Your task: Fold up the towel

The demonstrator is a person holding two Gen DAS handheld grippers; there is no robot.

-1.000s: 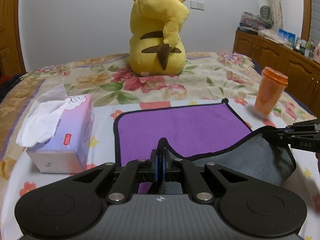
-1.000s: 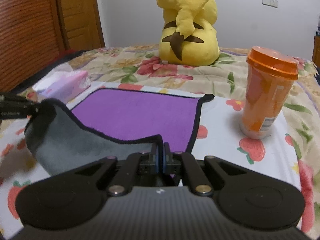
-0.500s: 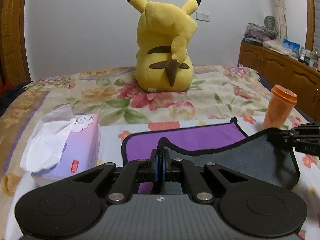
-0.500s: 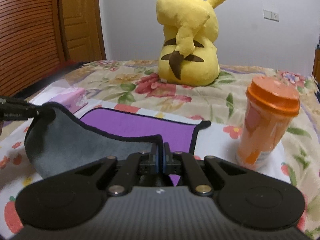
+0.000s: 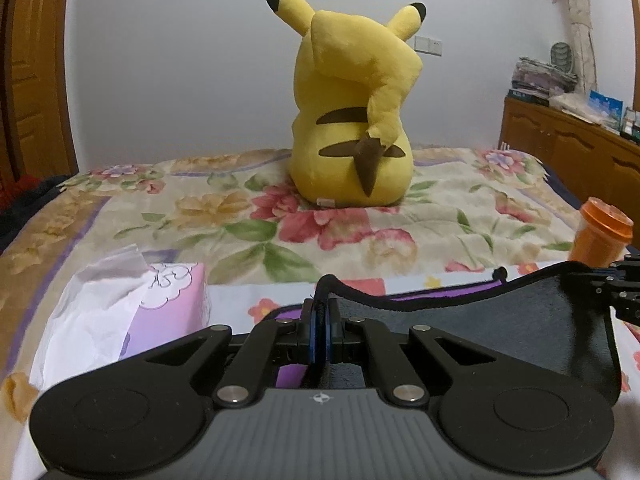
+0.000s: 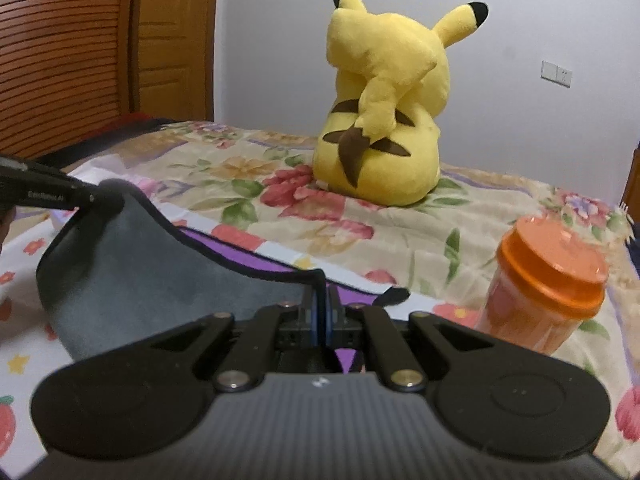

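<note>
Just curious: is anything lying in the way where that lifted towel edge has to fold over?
Nothing visible: the towel folds onto itself. The orange cup and tissue box stand beside it.

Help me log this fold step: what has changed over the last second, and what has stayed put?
Both claws have carried the towel's near edge up and forward toward the Pikachu plush, so the grey underside now covers most of the purple face; only a thin purple strip shows. The left claw and right claw stay shut on their corners. The tissue box, orange cup and plush have not moved.
</note>
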